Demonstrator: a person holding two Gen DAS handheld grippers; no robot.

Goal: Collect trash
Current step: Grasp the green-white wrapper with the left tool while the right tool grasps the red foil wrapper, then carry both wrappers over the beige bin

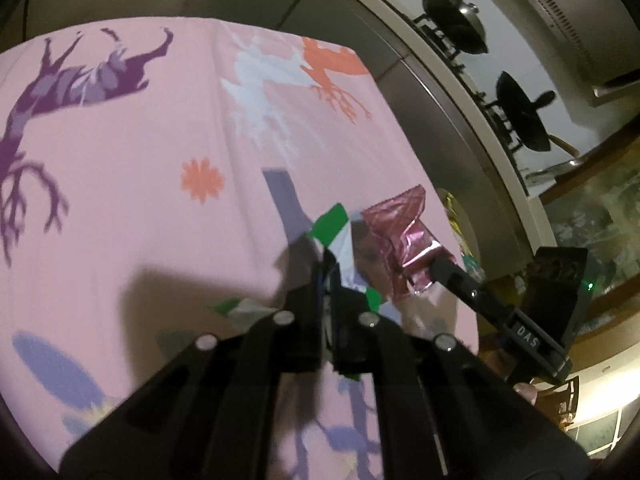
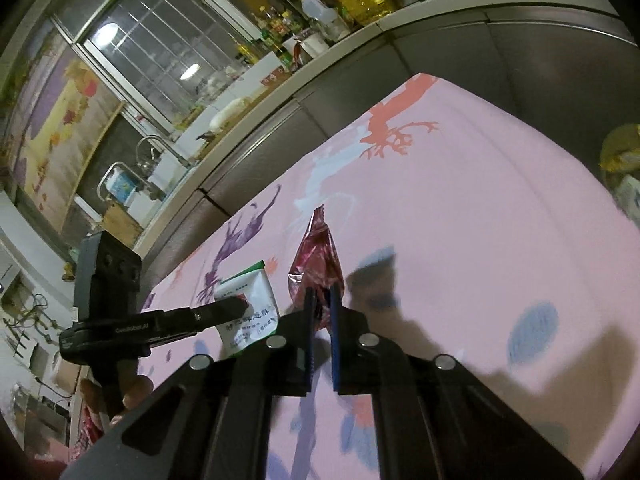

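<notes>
My left gripper is shut on a white and green wrapper, held above the pink patterned cloth. The same wrapper and the left gripper show in the right wrist view. My right gripper is shut on a crumpled pink foil wrapper, held above the cloth. That pink wrapper and the right gripper also show in the left wrist view, just right of the left gripper's wrapper.
A trash bin with wrappers inside stands past the cloth's right edge; it also shows at the right edge of the right wrist view. Grey kitchen cabinets and a counter with bottles run behind the table. A stove with black pans lies beyond.
</notes>
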